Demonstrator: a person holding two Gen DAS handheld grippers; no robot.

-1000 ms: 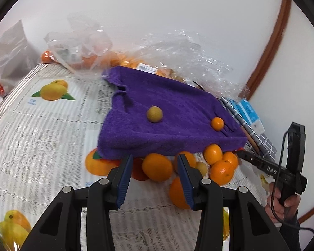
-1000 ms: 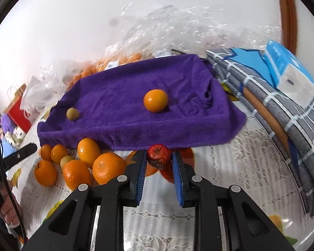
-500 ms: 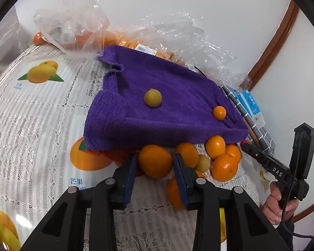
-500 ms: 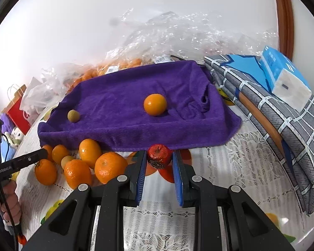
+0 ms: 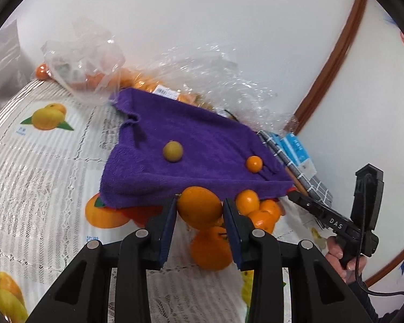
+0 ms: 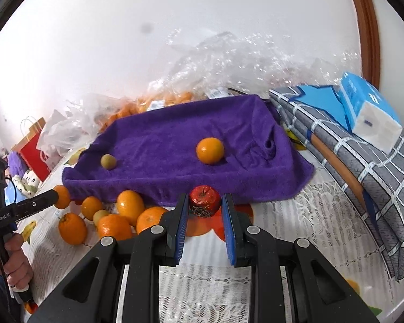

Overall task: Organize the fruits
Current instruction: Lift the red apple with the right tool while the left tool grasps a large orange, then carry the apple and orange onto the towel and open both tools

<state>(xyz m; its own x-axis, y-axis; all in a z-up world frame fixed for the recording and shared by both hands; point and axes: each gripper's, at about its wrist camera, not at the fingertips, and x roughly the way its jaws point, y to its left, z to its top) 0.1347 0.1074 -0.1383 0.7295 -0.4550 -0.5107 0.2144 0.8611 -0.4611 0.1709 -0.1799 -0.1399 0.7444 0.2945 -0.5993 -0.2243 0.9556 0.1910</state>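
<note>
My left gripper (image 5: pixel 199 215) is shut on a large orange (image 5: pixel 199 207), held just in front of the near edge of the purple towel (image 5: pixel 202 140). A small greenish-brown fruit (image 5: pixel 173 151) and a small orange (image 5: pixel 254 164) lie on that towel. Several loose oranges (image 5: pixel 211 247) sit on the tablecloth under and right of the held one. My right gripper (image 6: pixel 204 207) is shut on a small red apple (image 6: pixel 204 200) near the towel (image 6: pixel 161 145). The pile of oranges (image 6: pixel 113 226) lies to its left.
Clear plastic bags (image 6: pixel 229 62) with more oranges stand behind the towel against the wall. A grey checked cloth (image 6: pixel 363 167) with a blue tissue pack (image 6: pixel 366 110) lies on the right. A red paper bag (image 6: pixel 35 148) stands far left. The tablecloth (image 5: pixel 40 175) carries printed fruit pictures.
The left jaws, open around the large orange a second ago, have closed on it, and the left view has tipped upward. The right gripper holds the apple as before.
</note>
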